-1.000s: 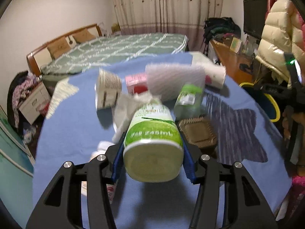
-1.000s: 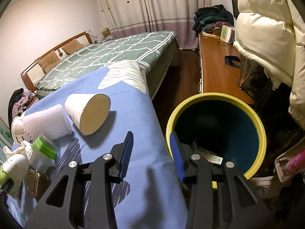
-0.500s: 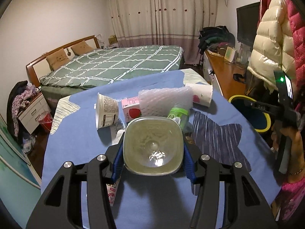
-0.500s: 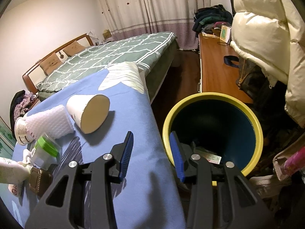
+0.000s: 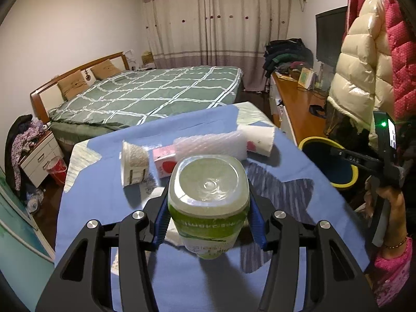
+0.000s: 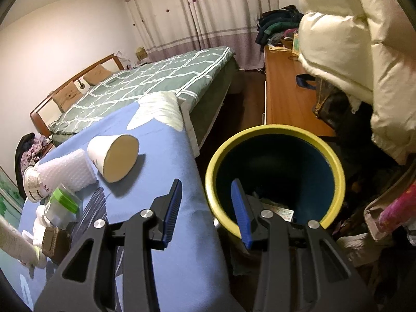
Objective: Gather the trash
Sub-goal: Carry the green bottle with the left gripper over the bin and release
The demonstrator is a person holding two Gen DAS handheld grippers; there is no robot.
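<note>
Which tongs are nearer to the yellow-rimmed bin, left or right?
Right. The right tongs hover at the bin rim, empty; the left tongs hold a bottle above the table.

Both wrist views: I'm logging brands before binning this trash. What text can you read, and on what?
"DAS": on the black bar of the right-hand tool.
Bottle: green-band print is upside down and blurred, unreadable.
Printed paper cup: barcode and print too small to read.
Pink carton: no legible text.
Paper in the bin: unreadable.
</note>
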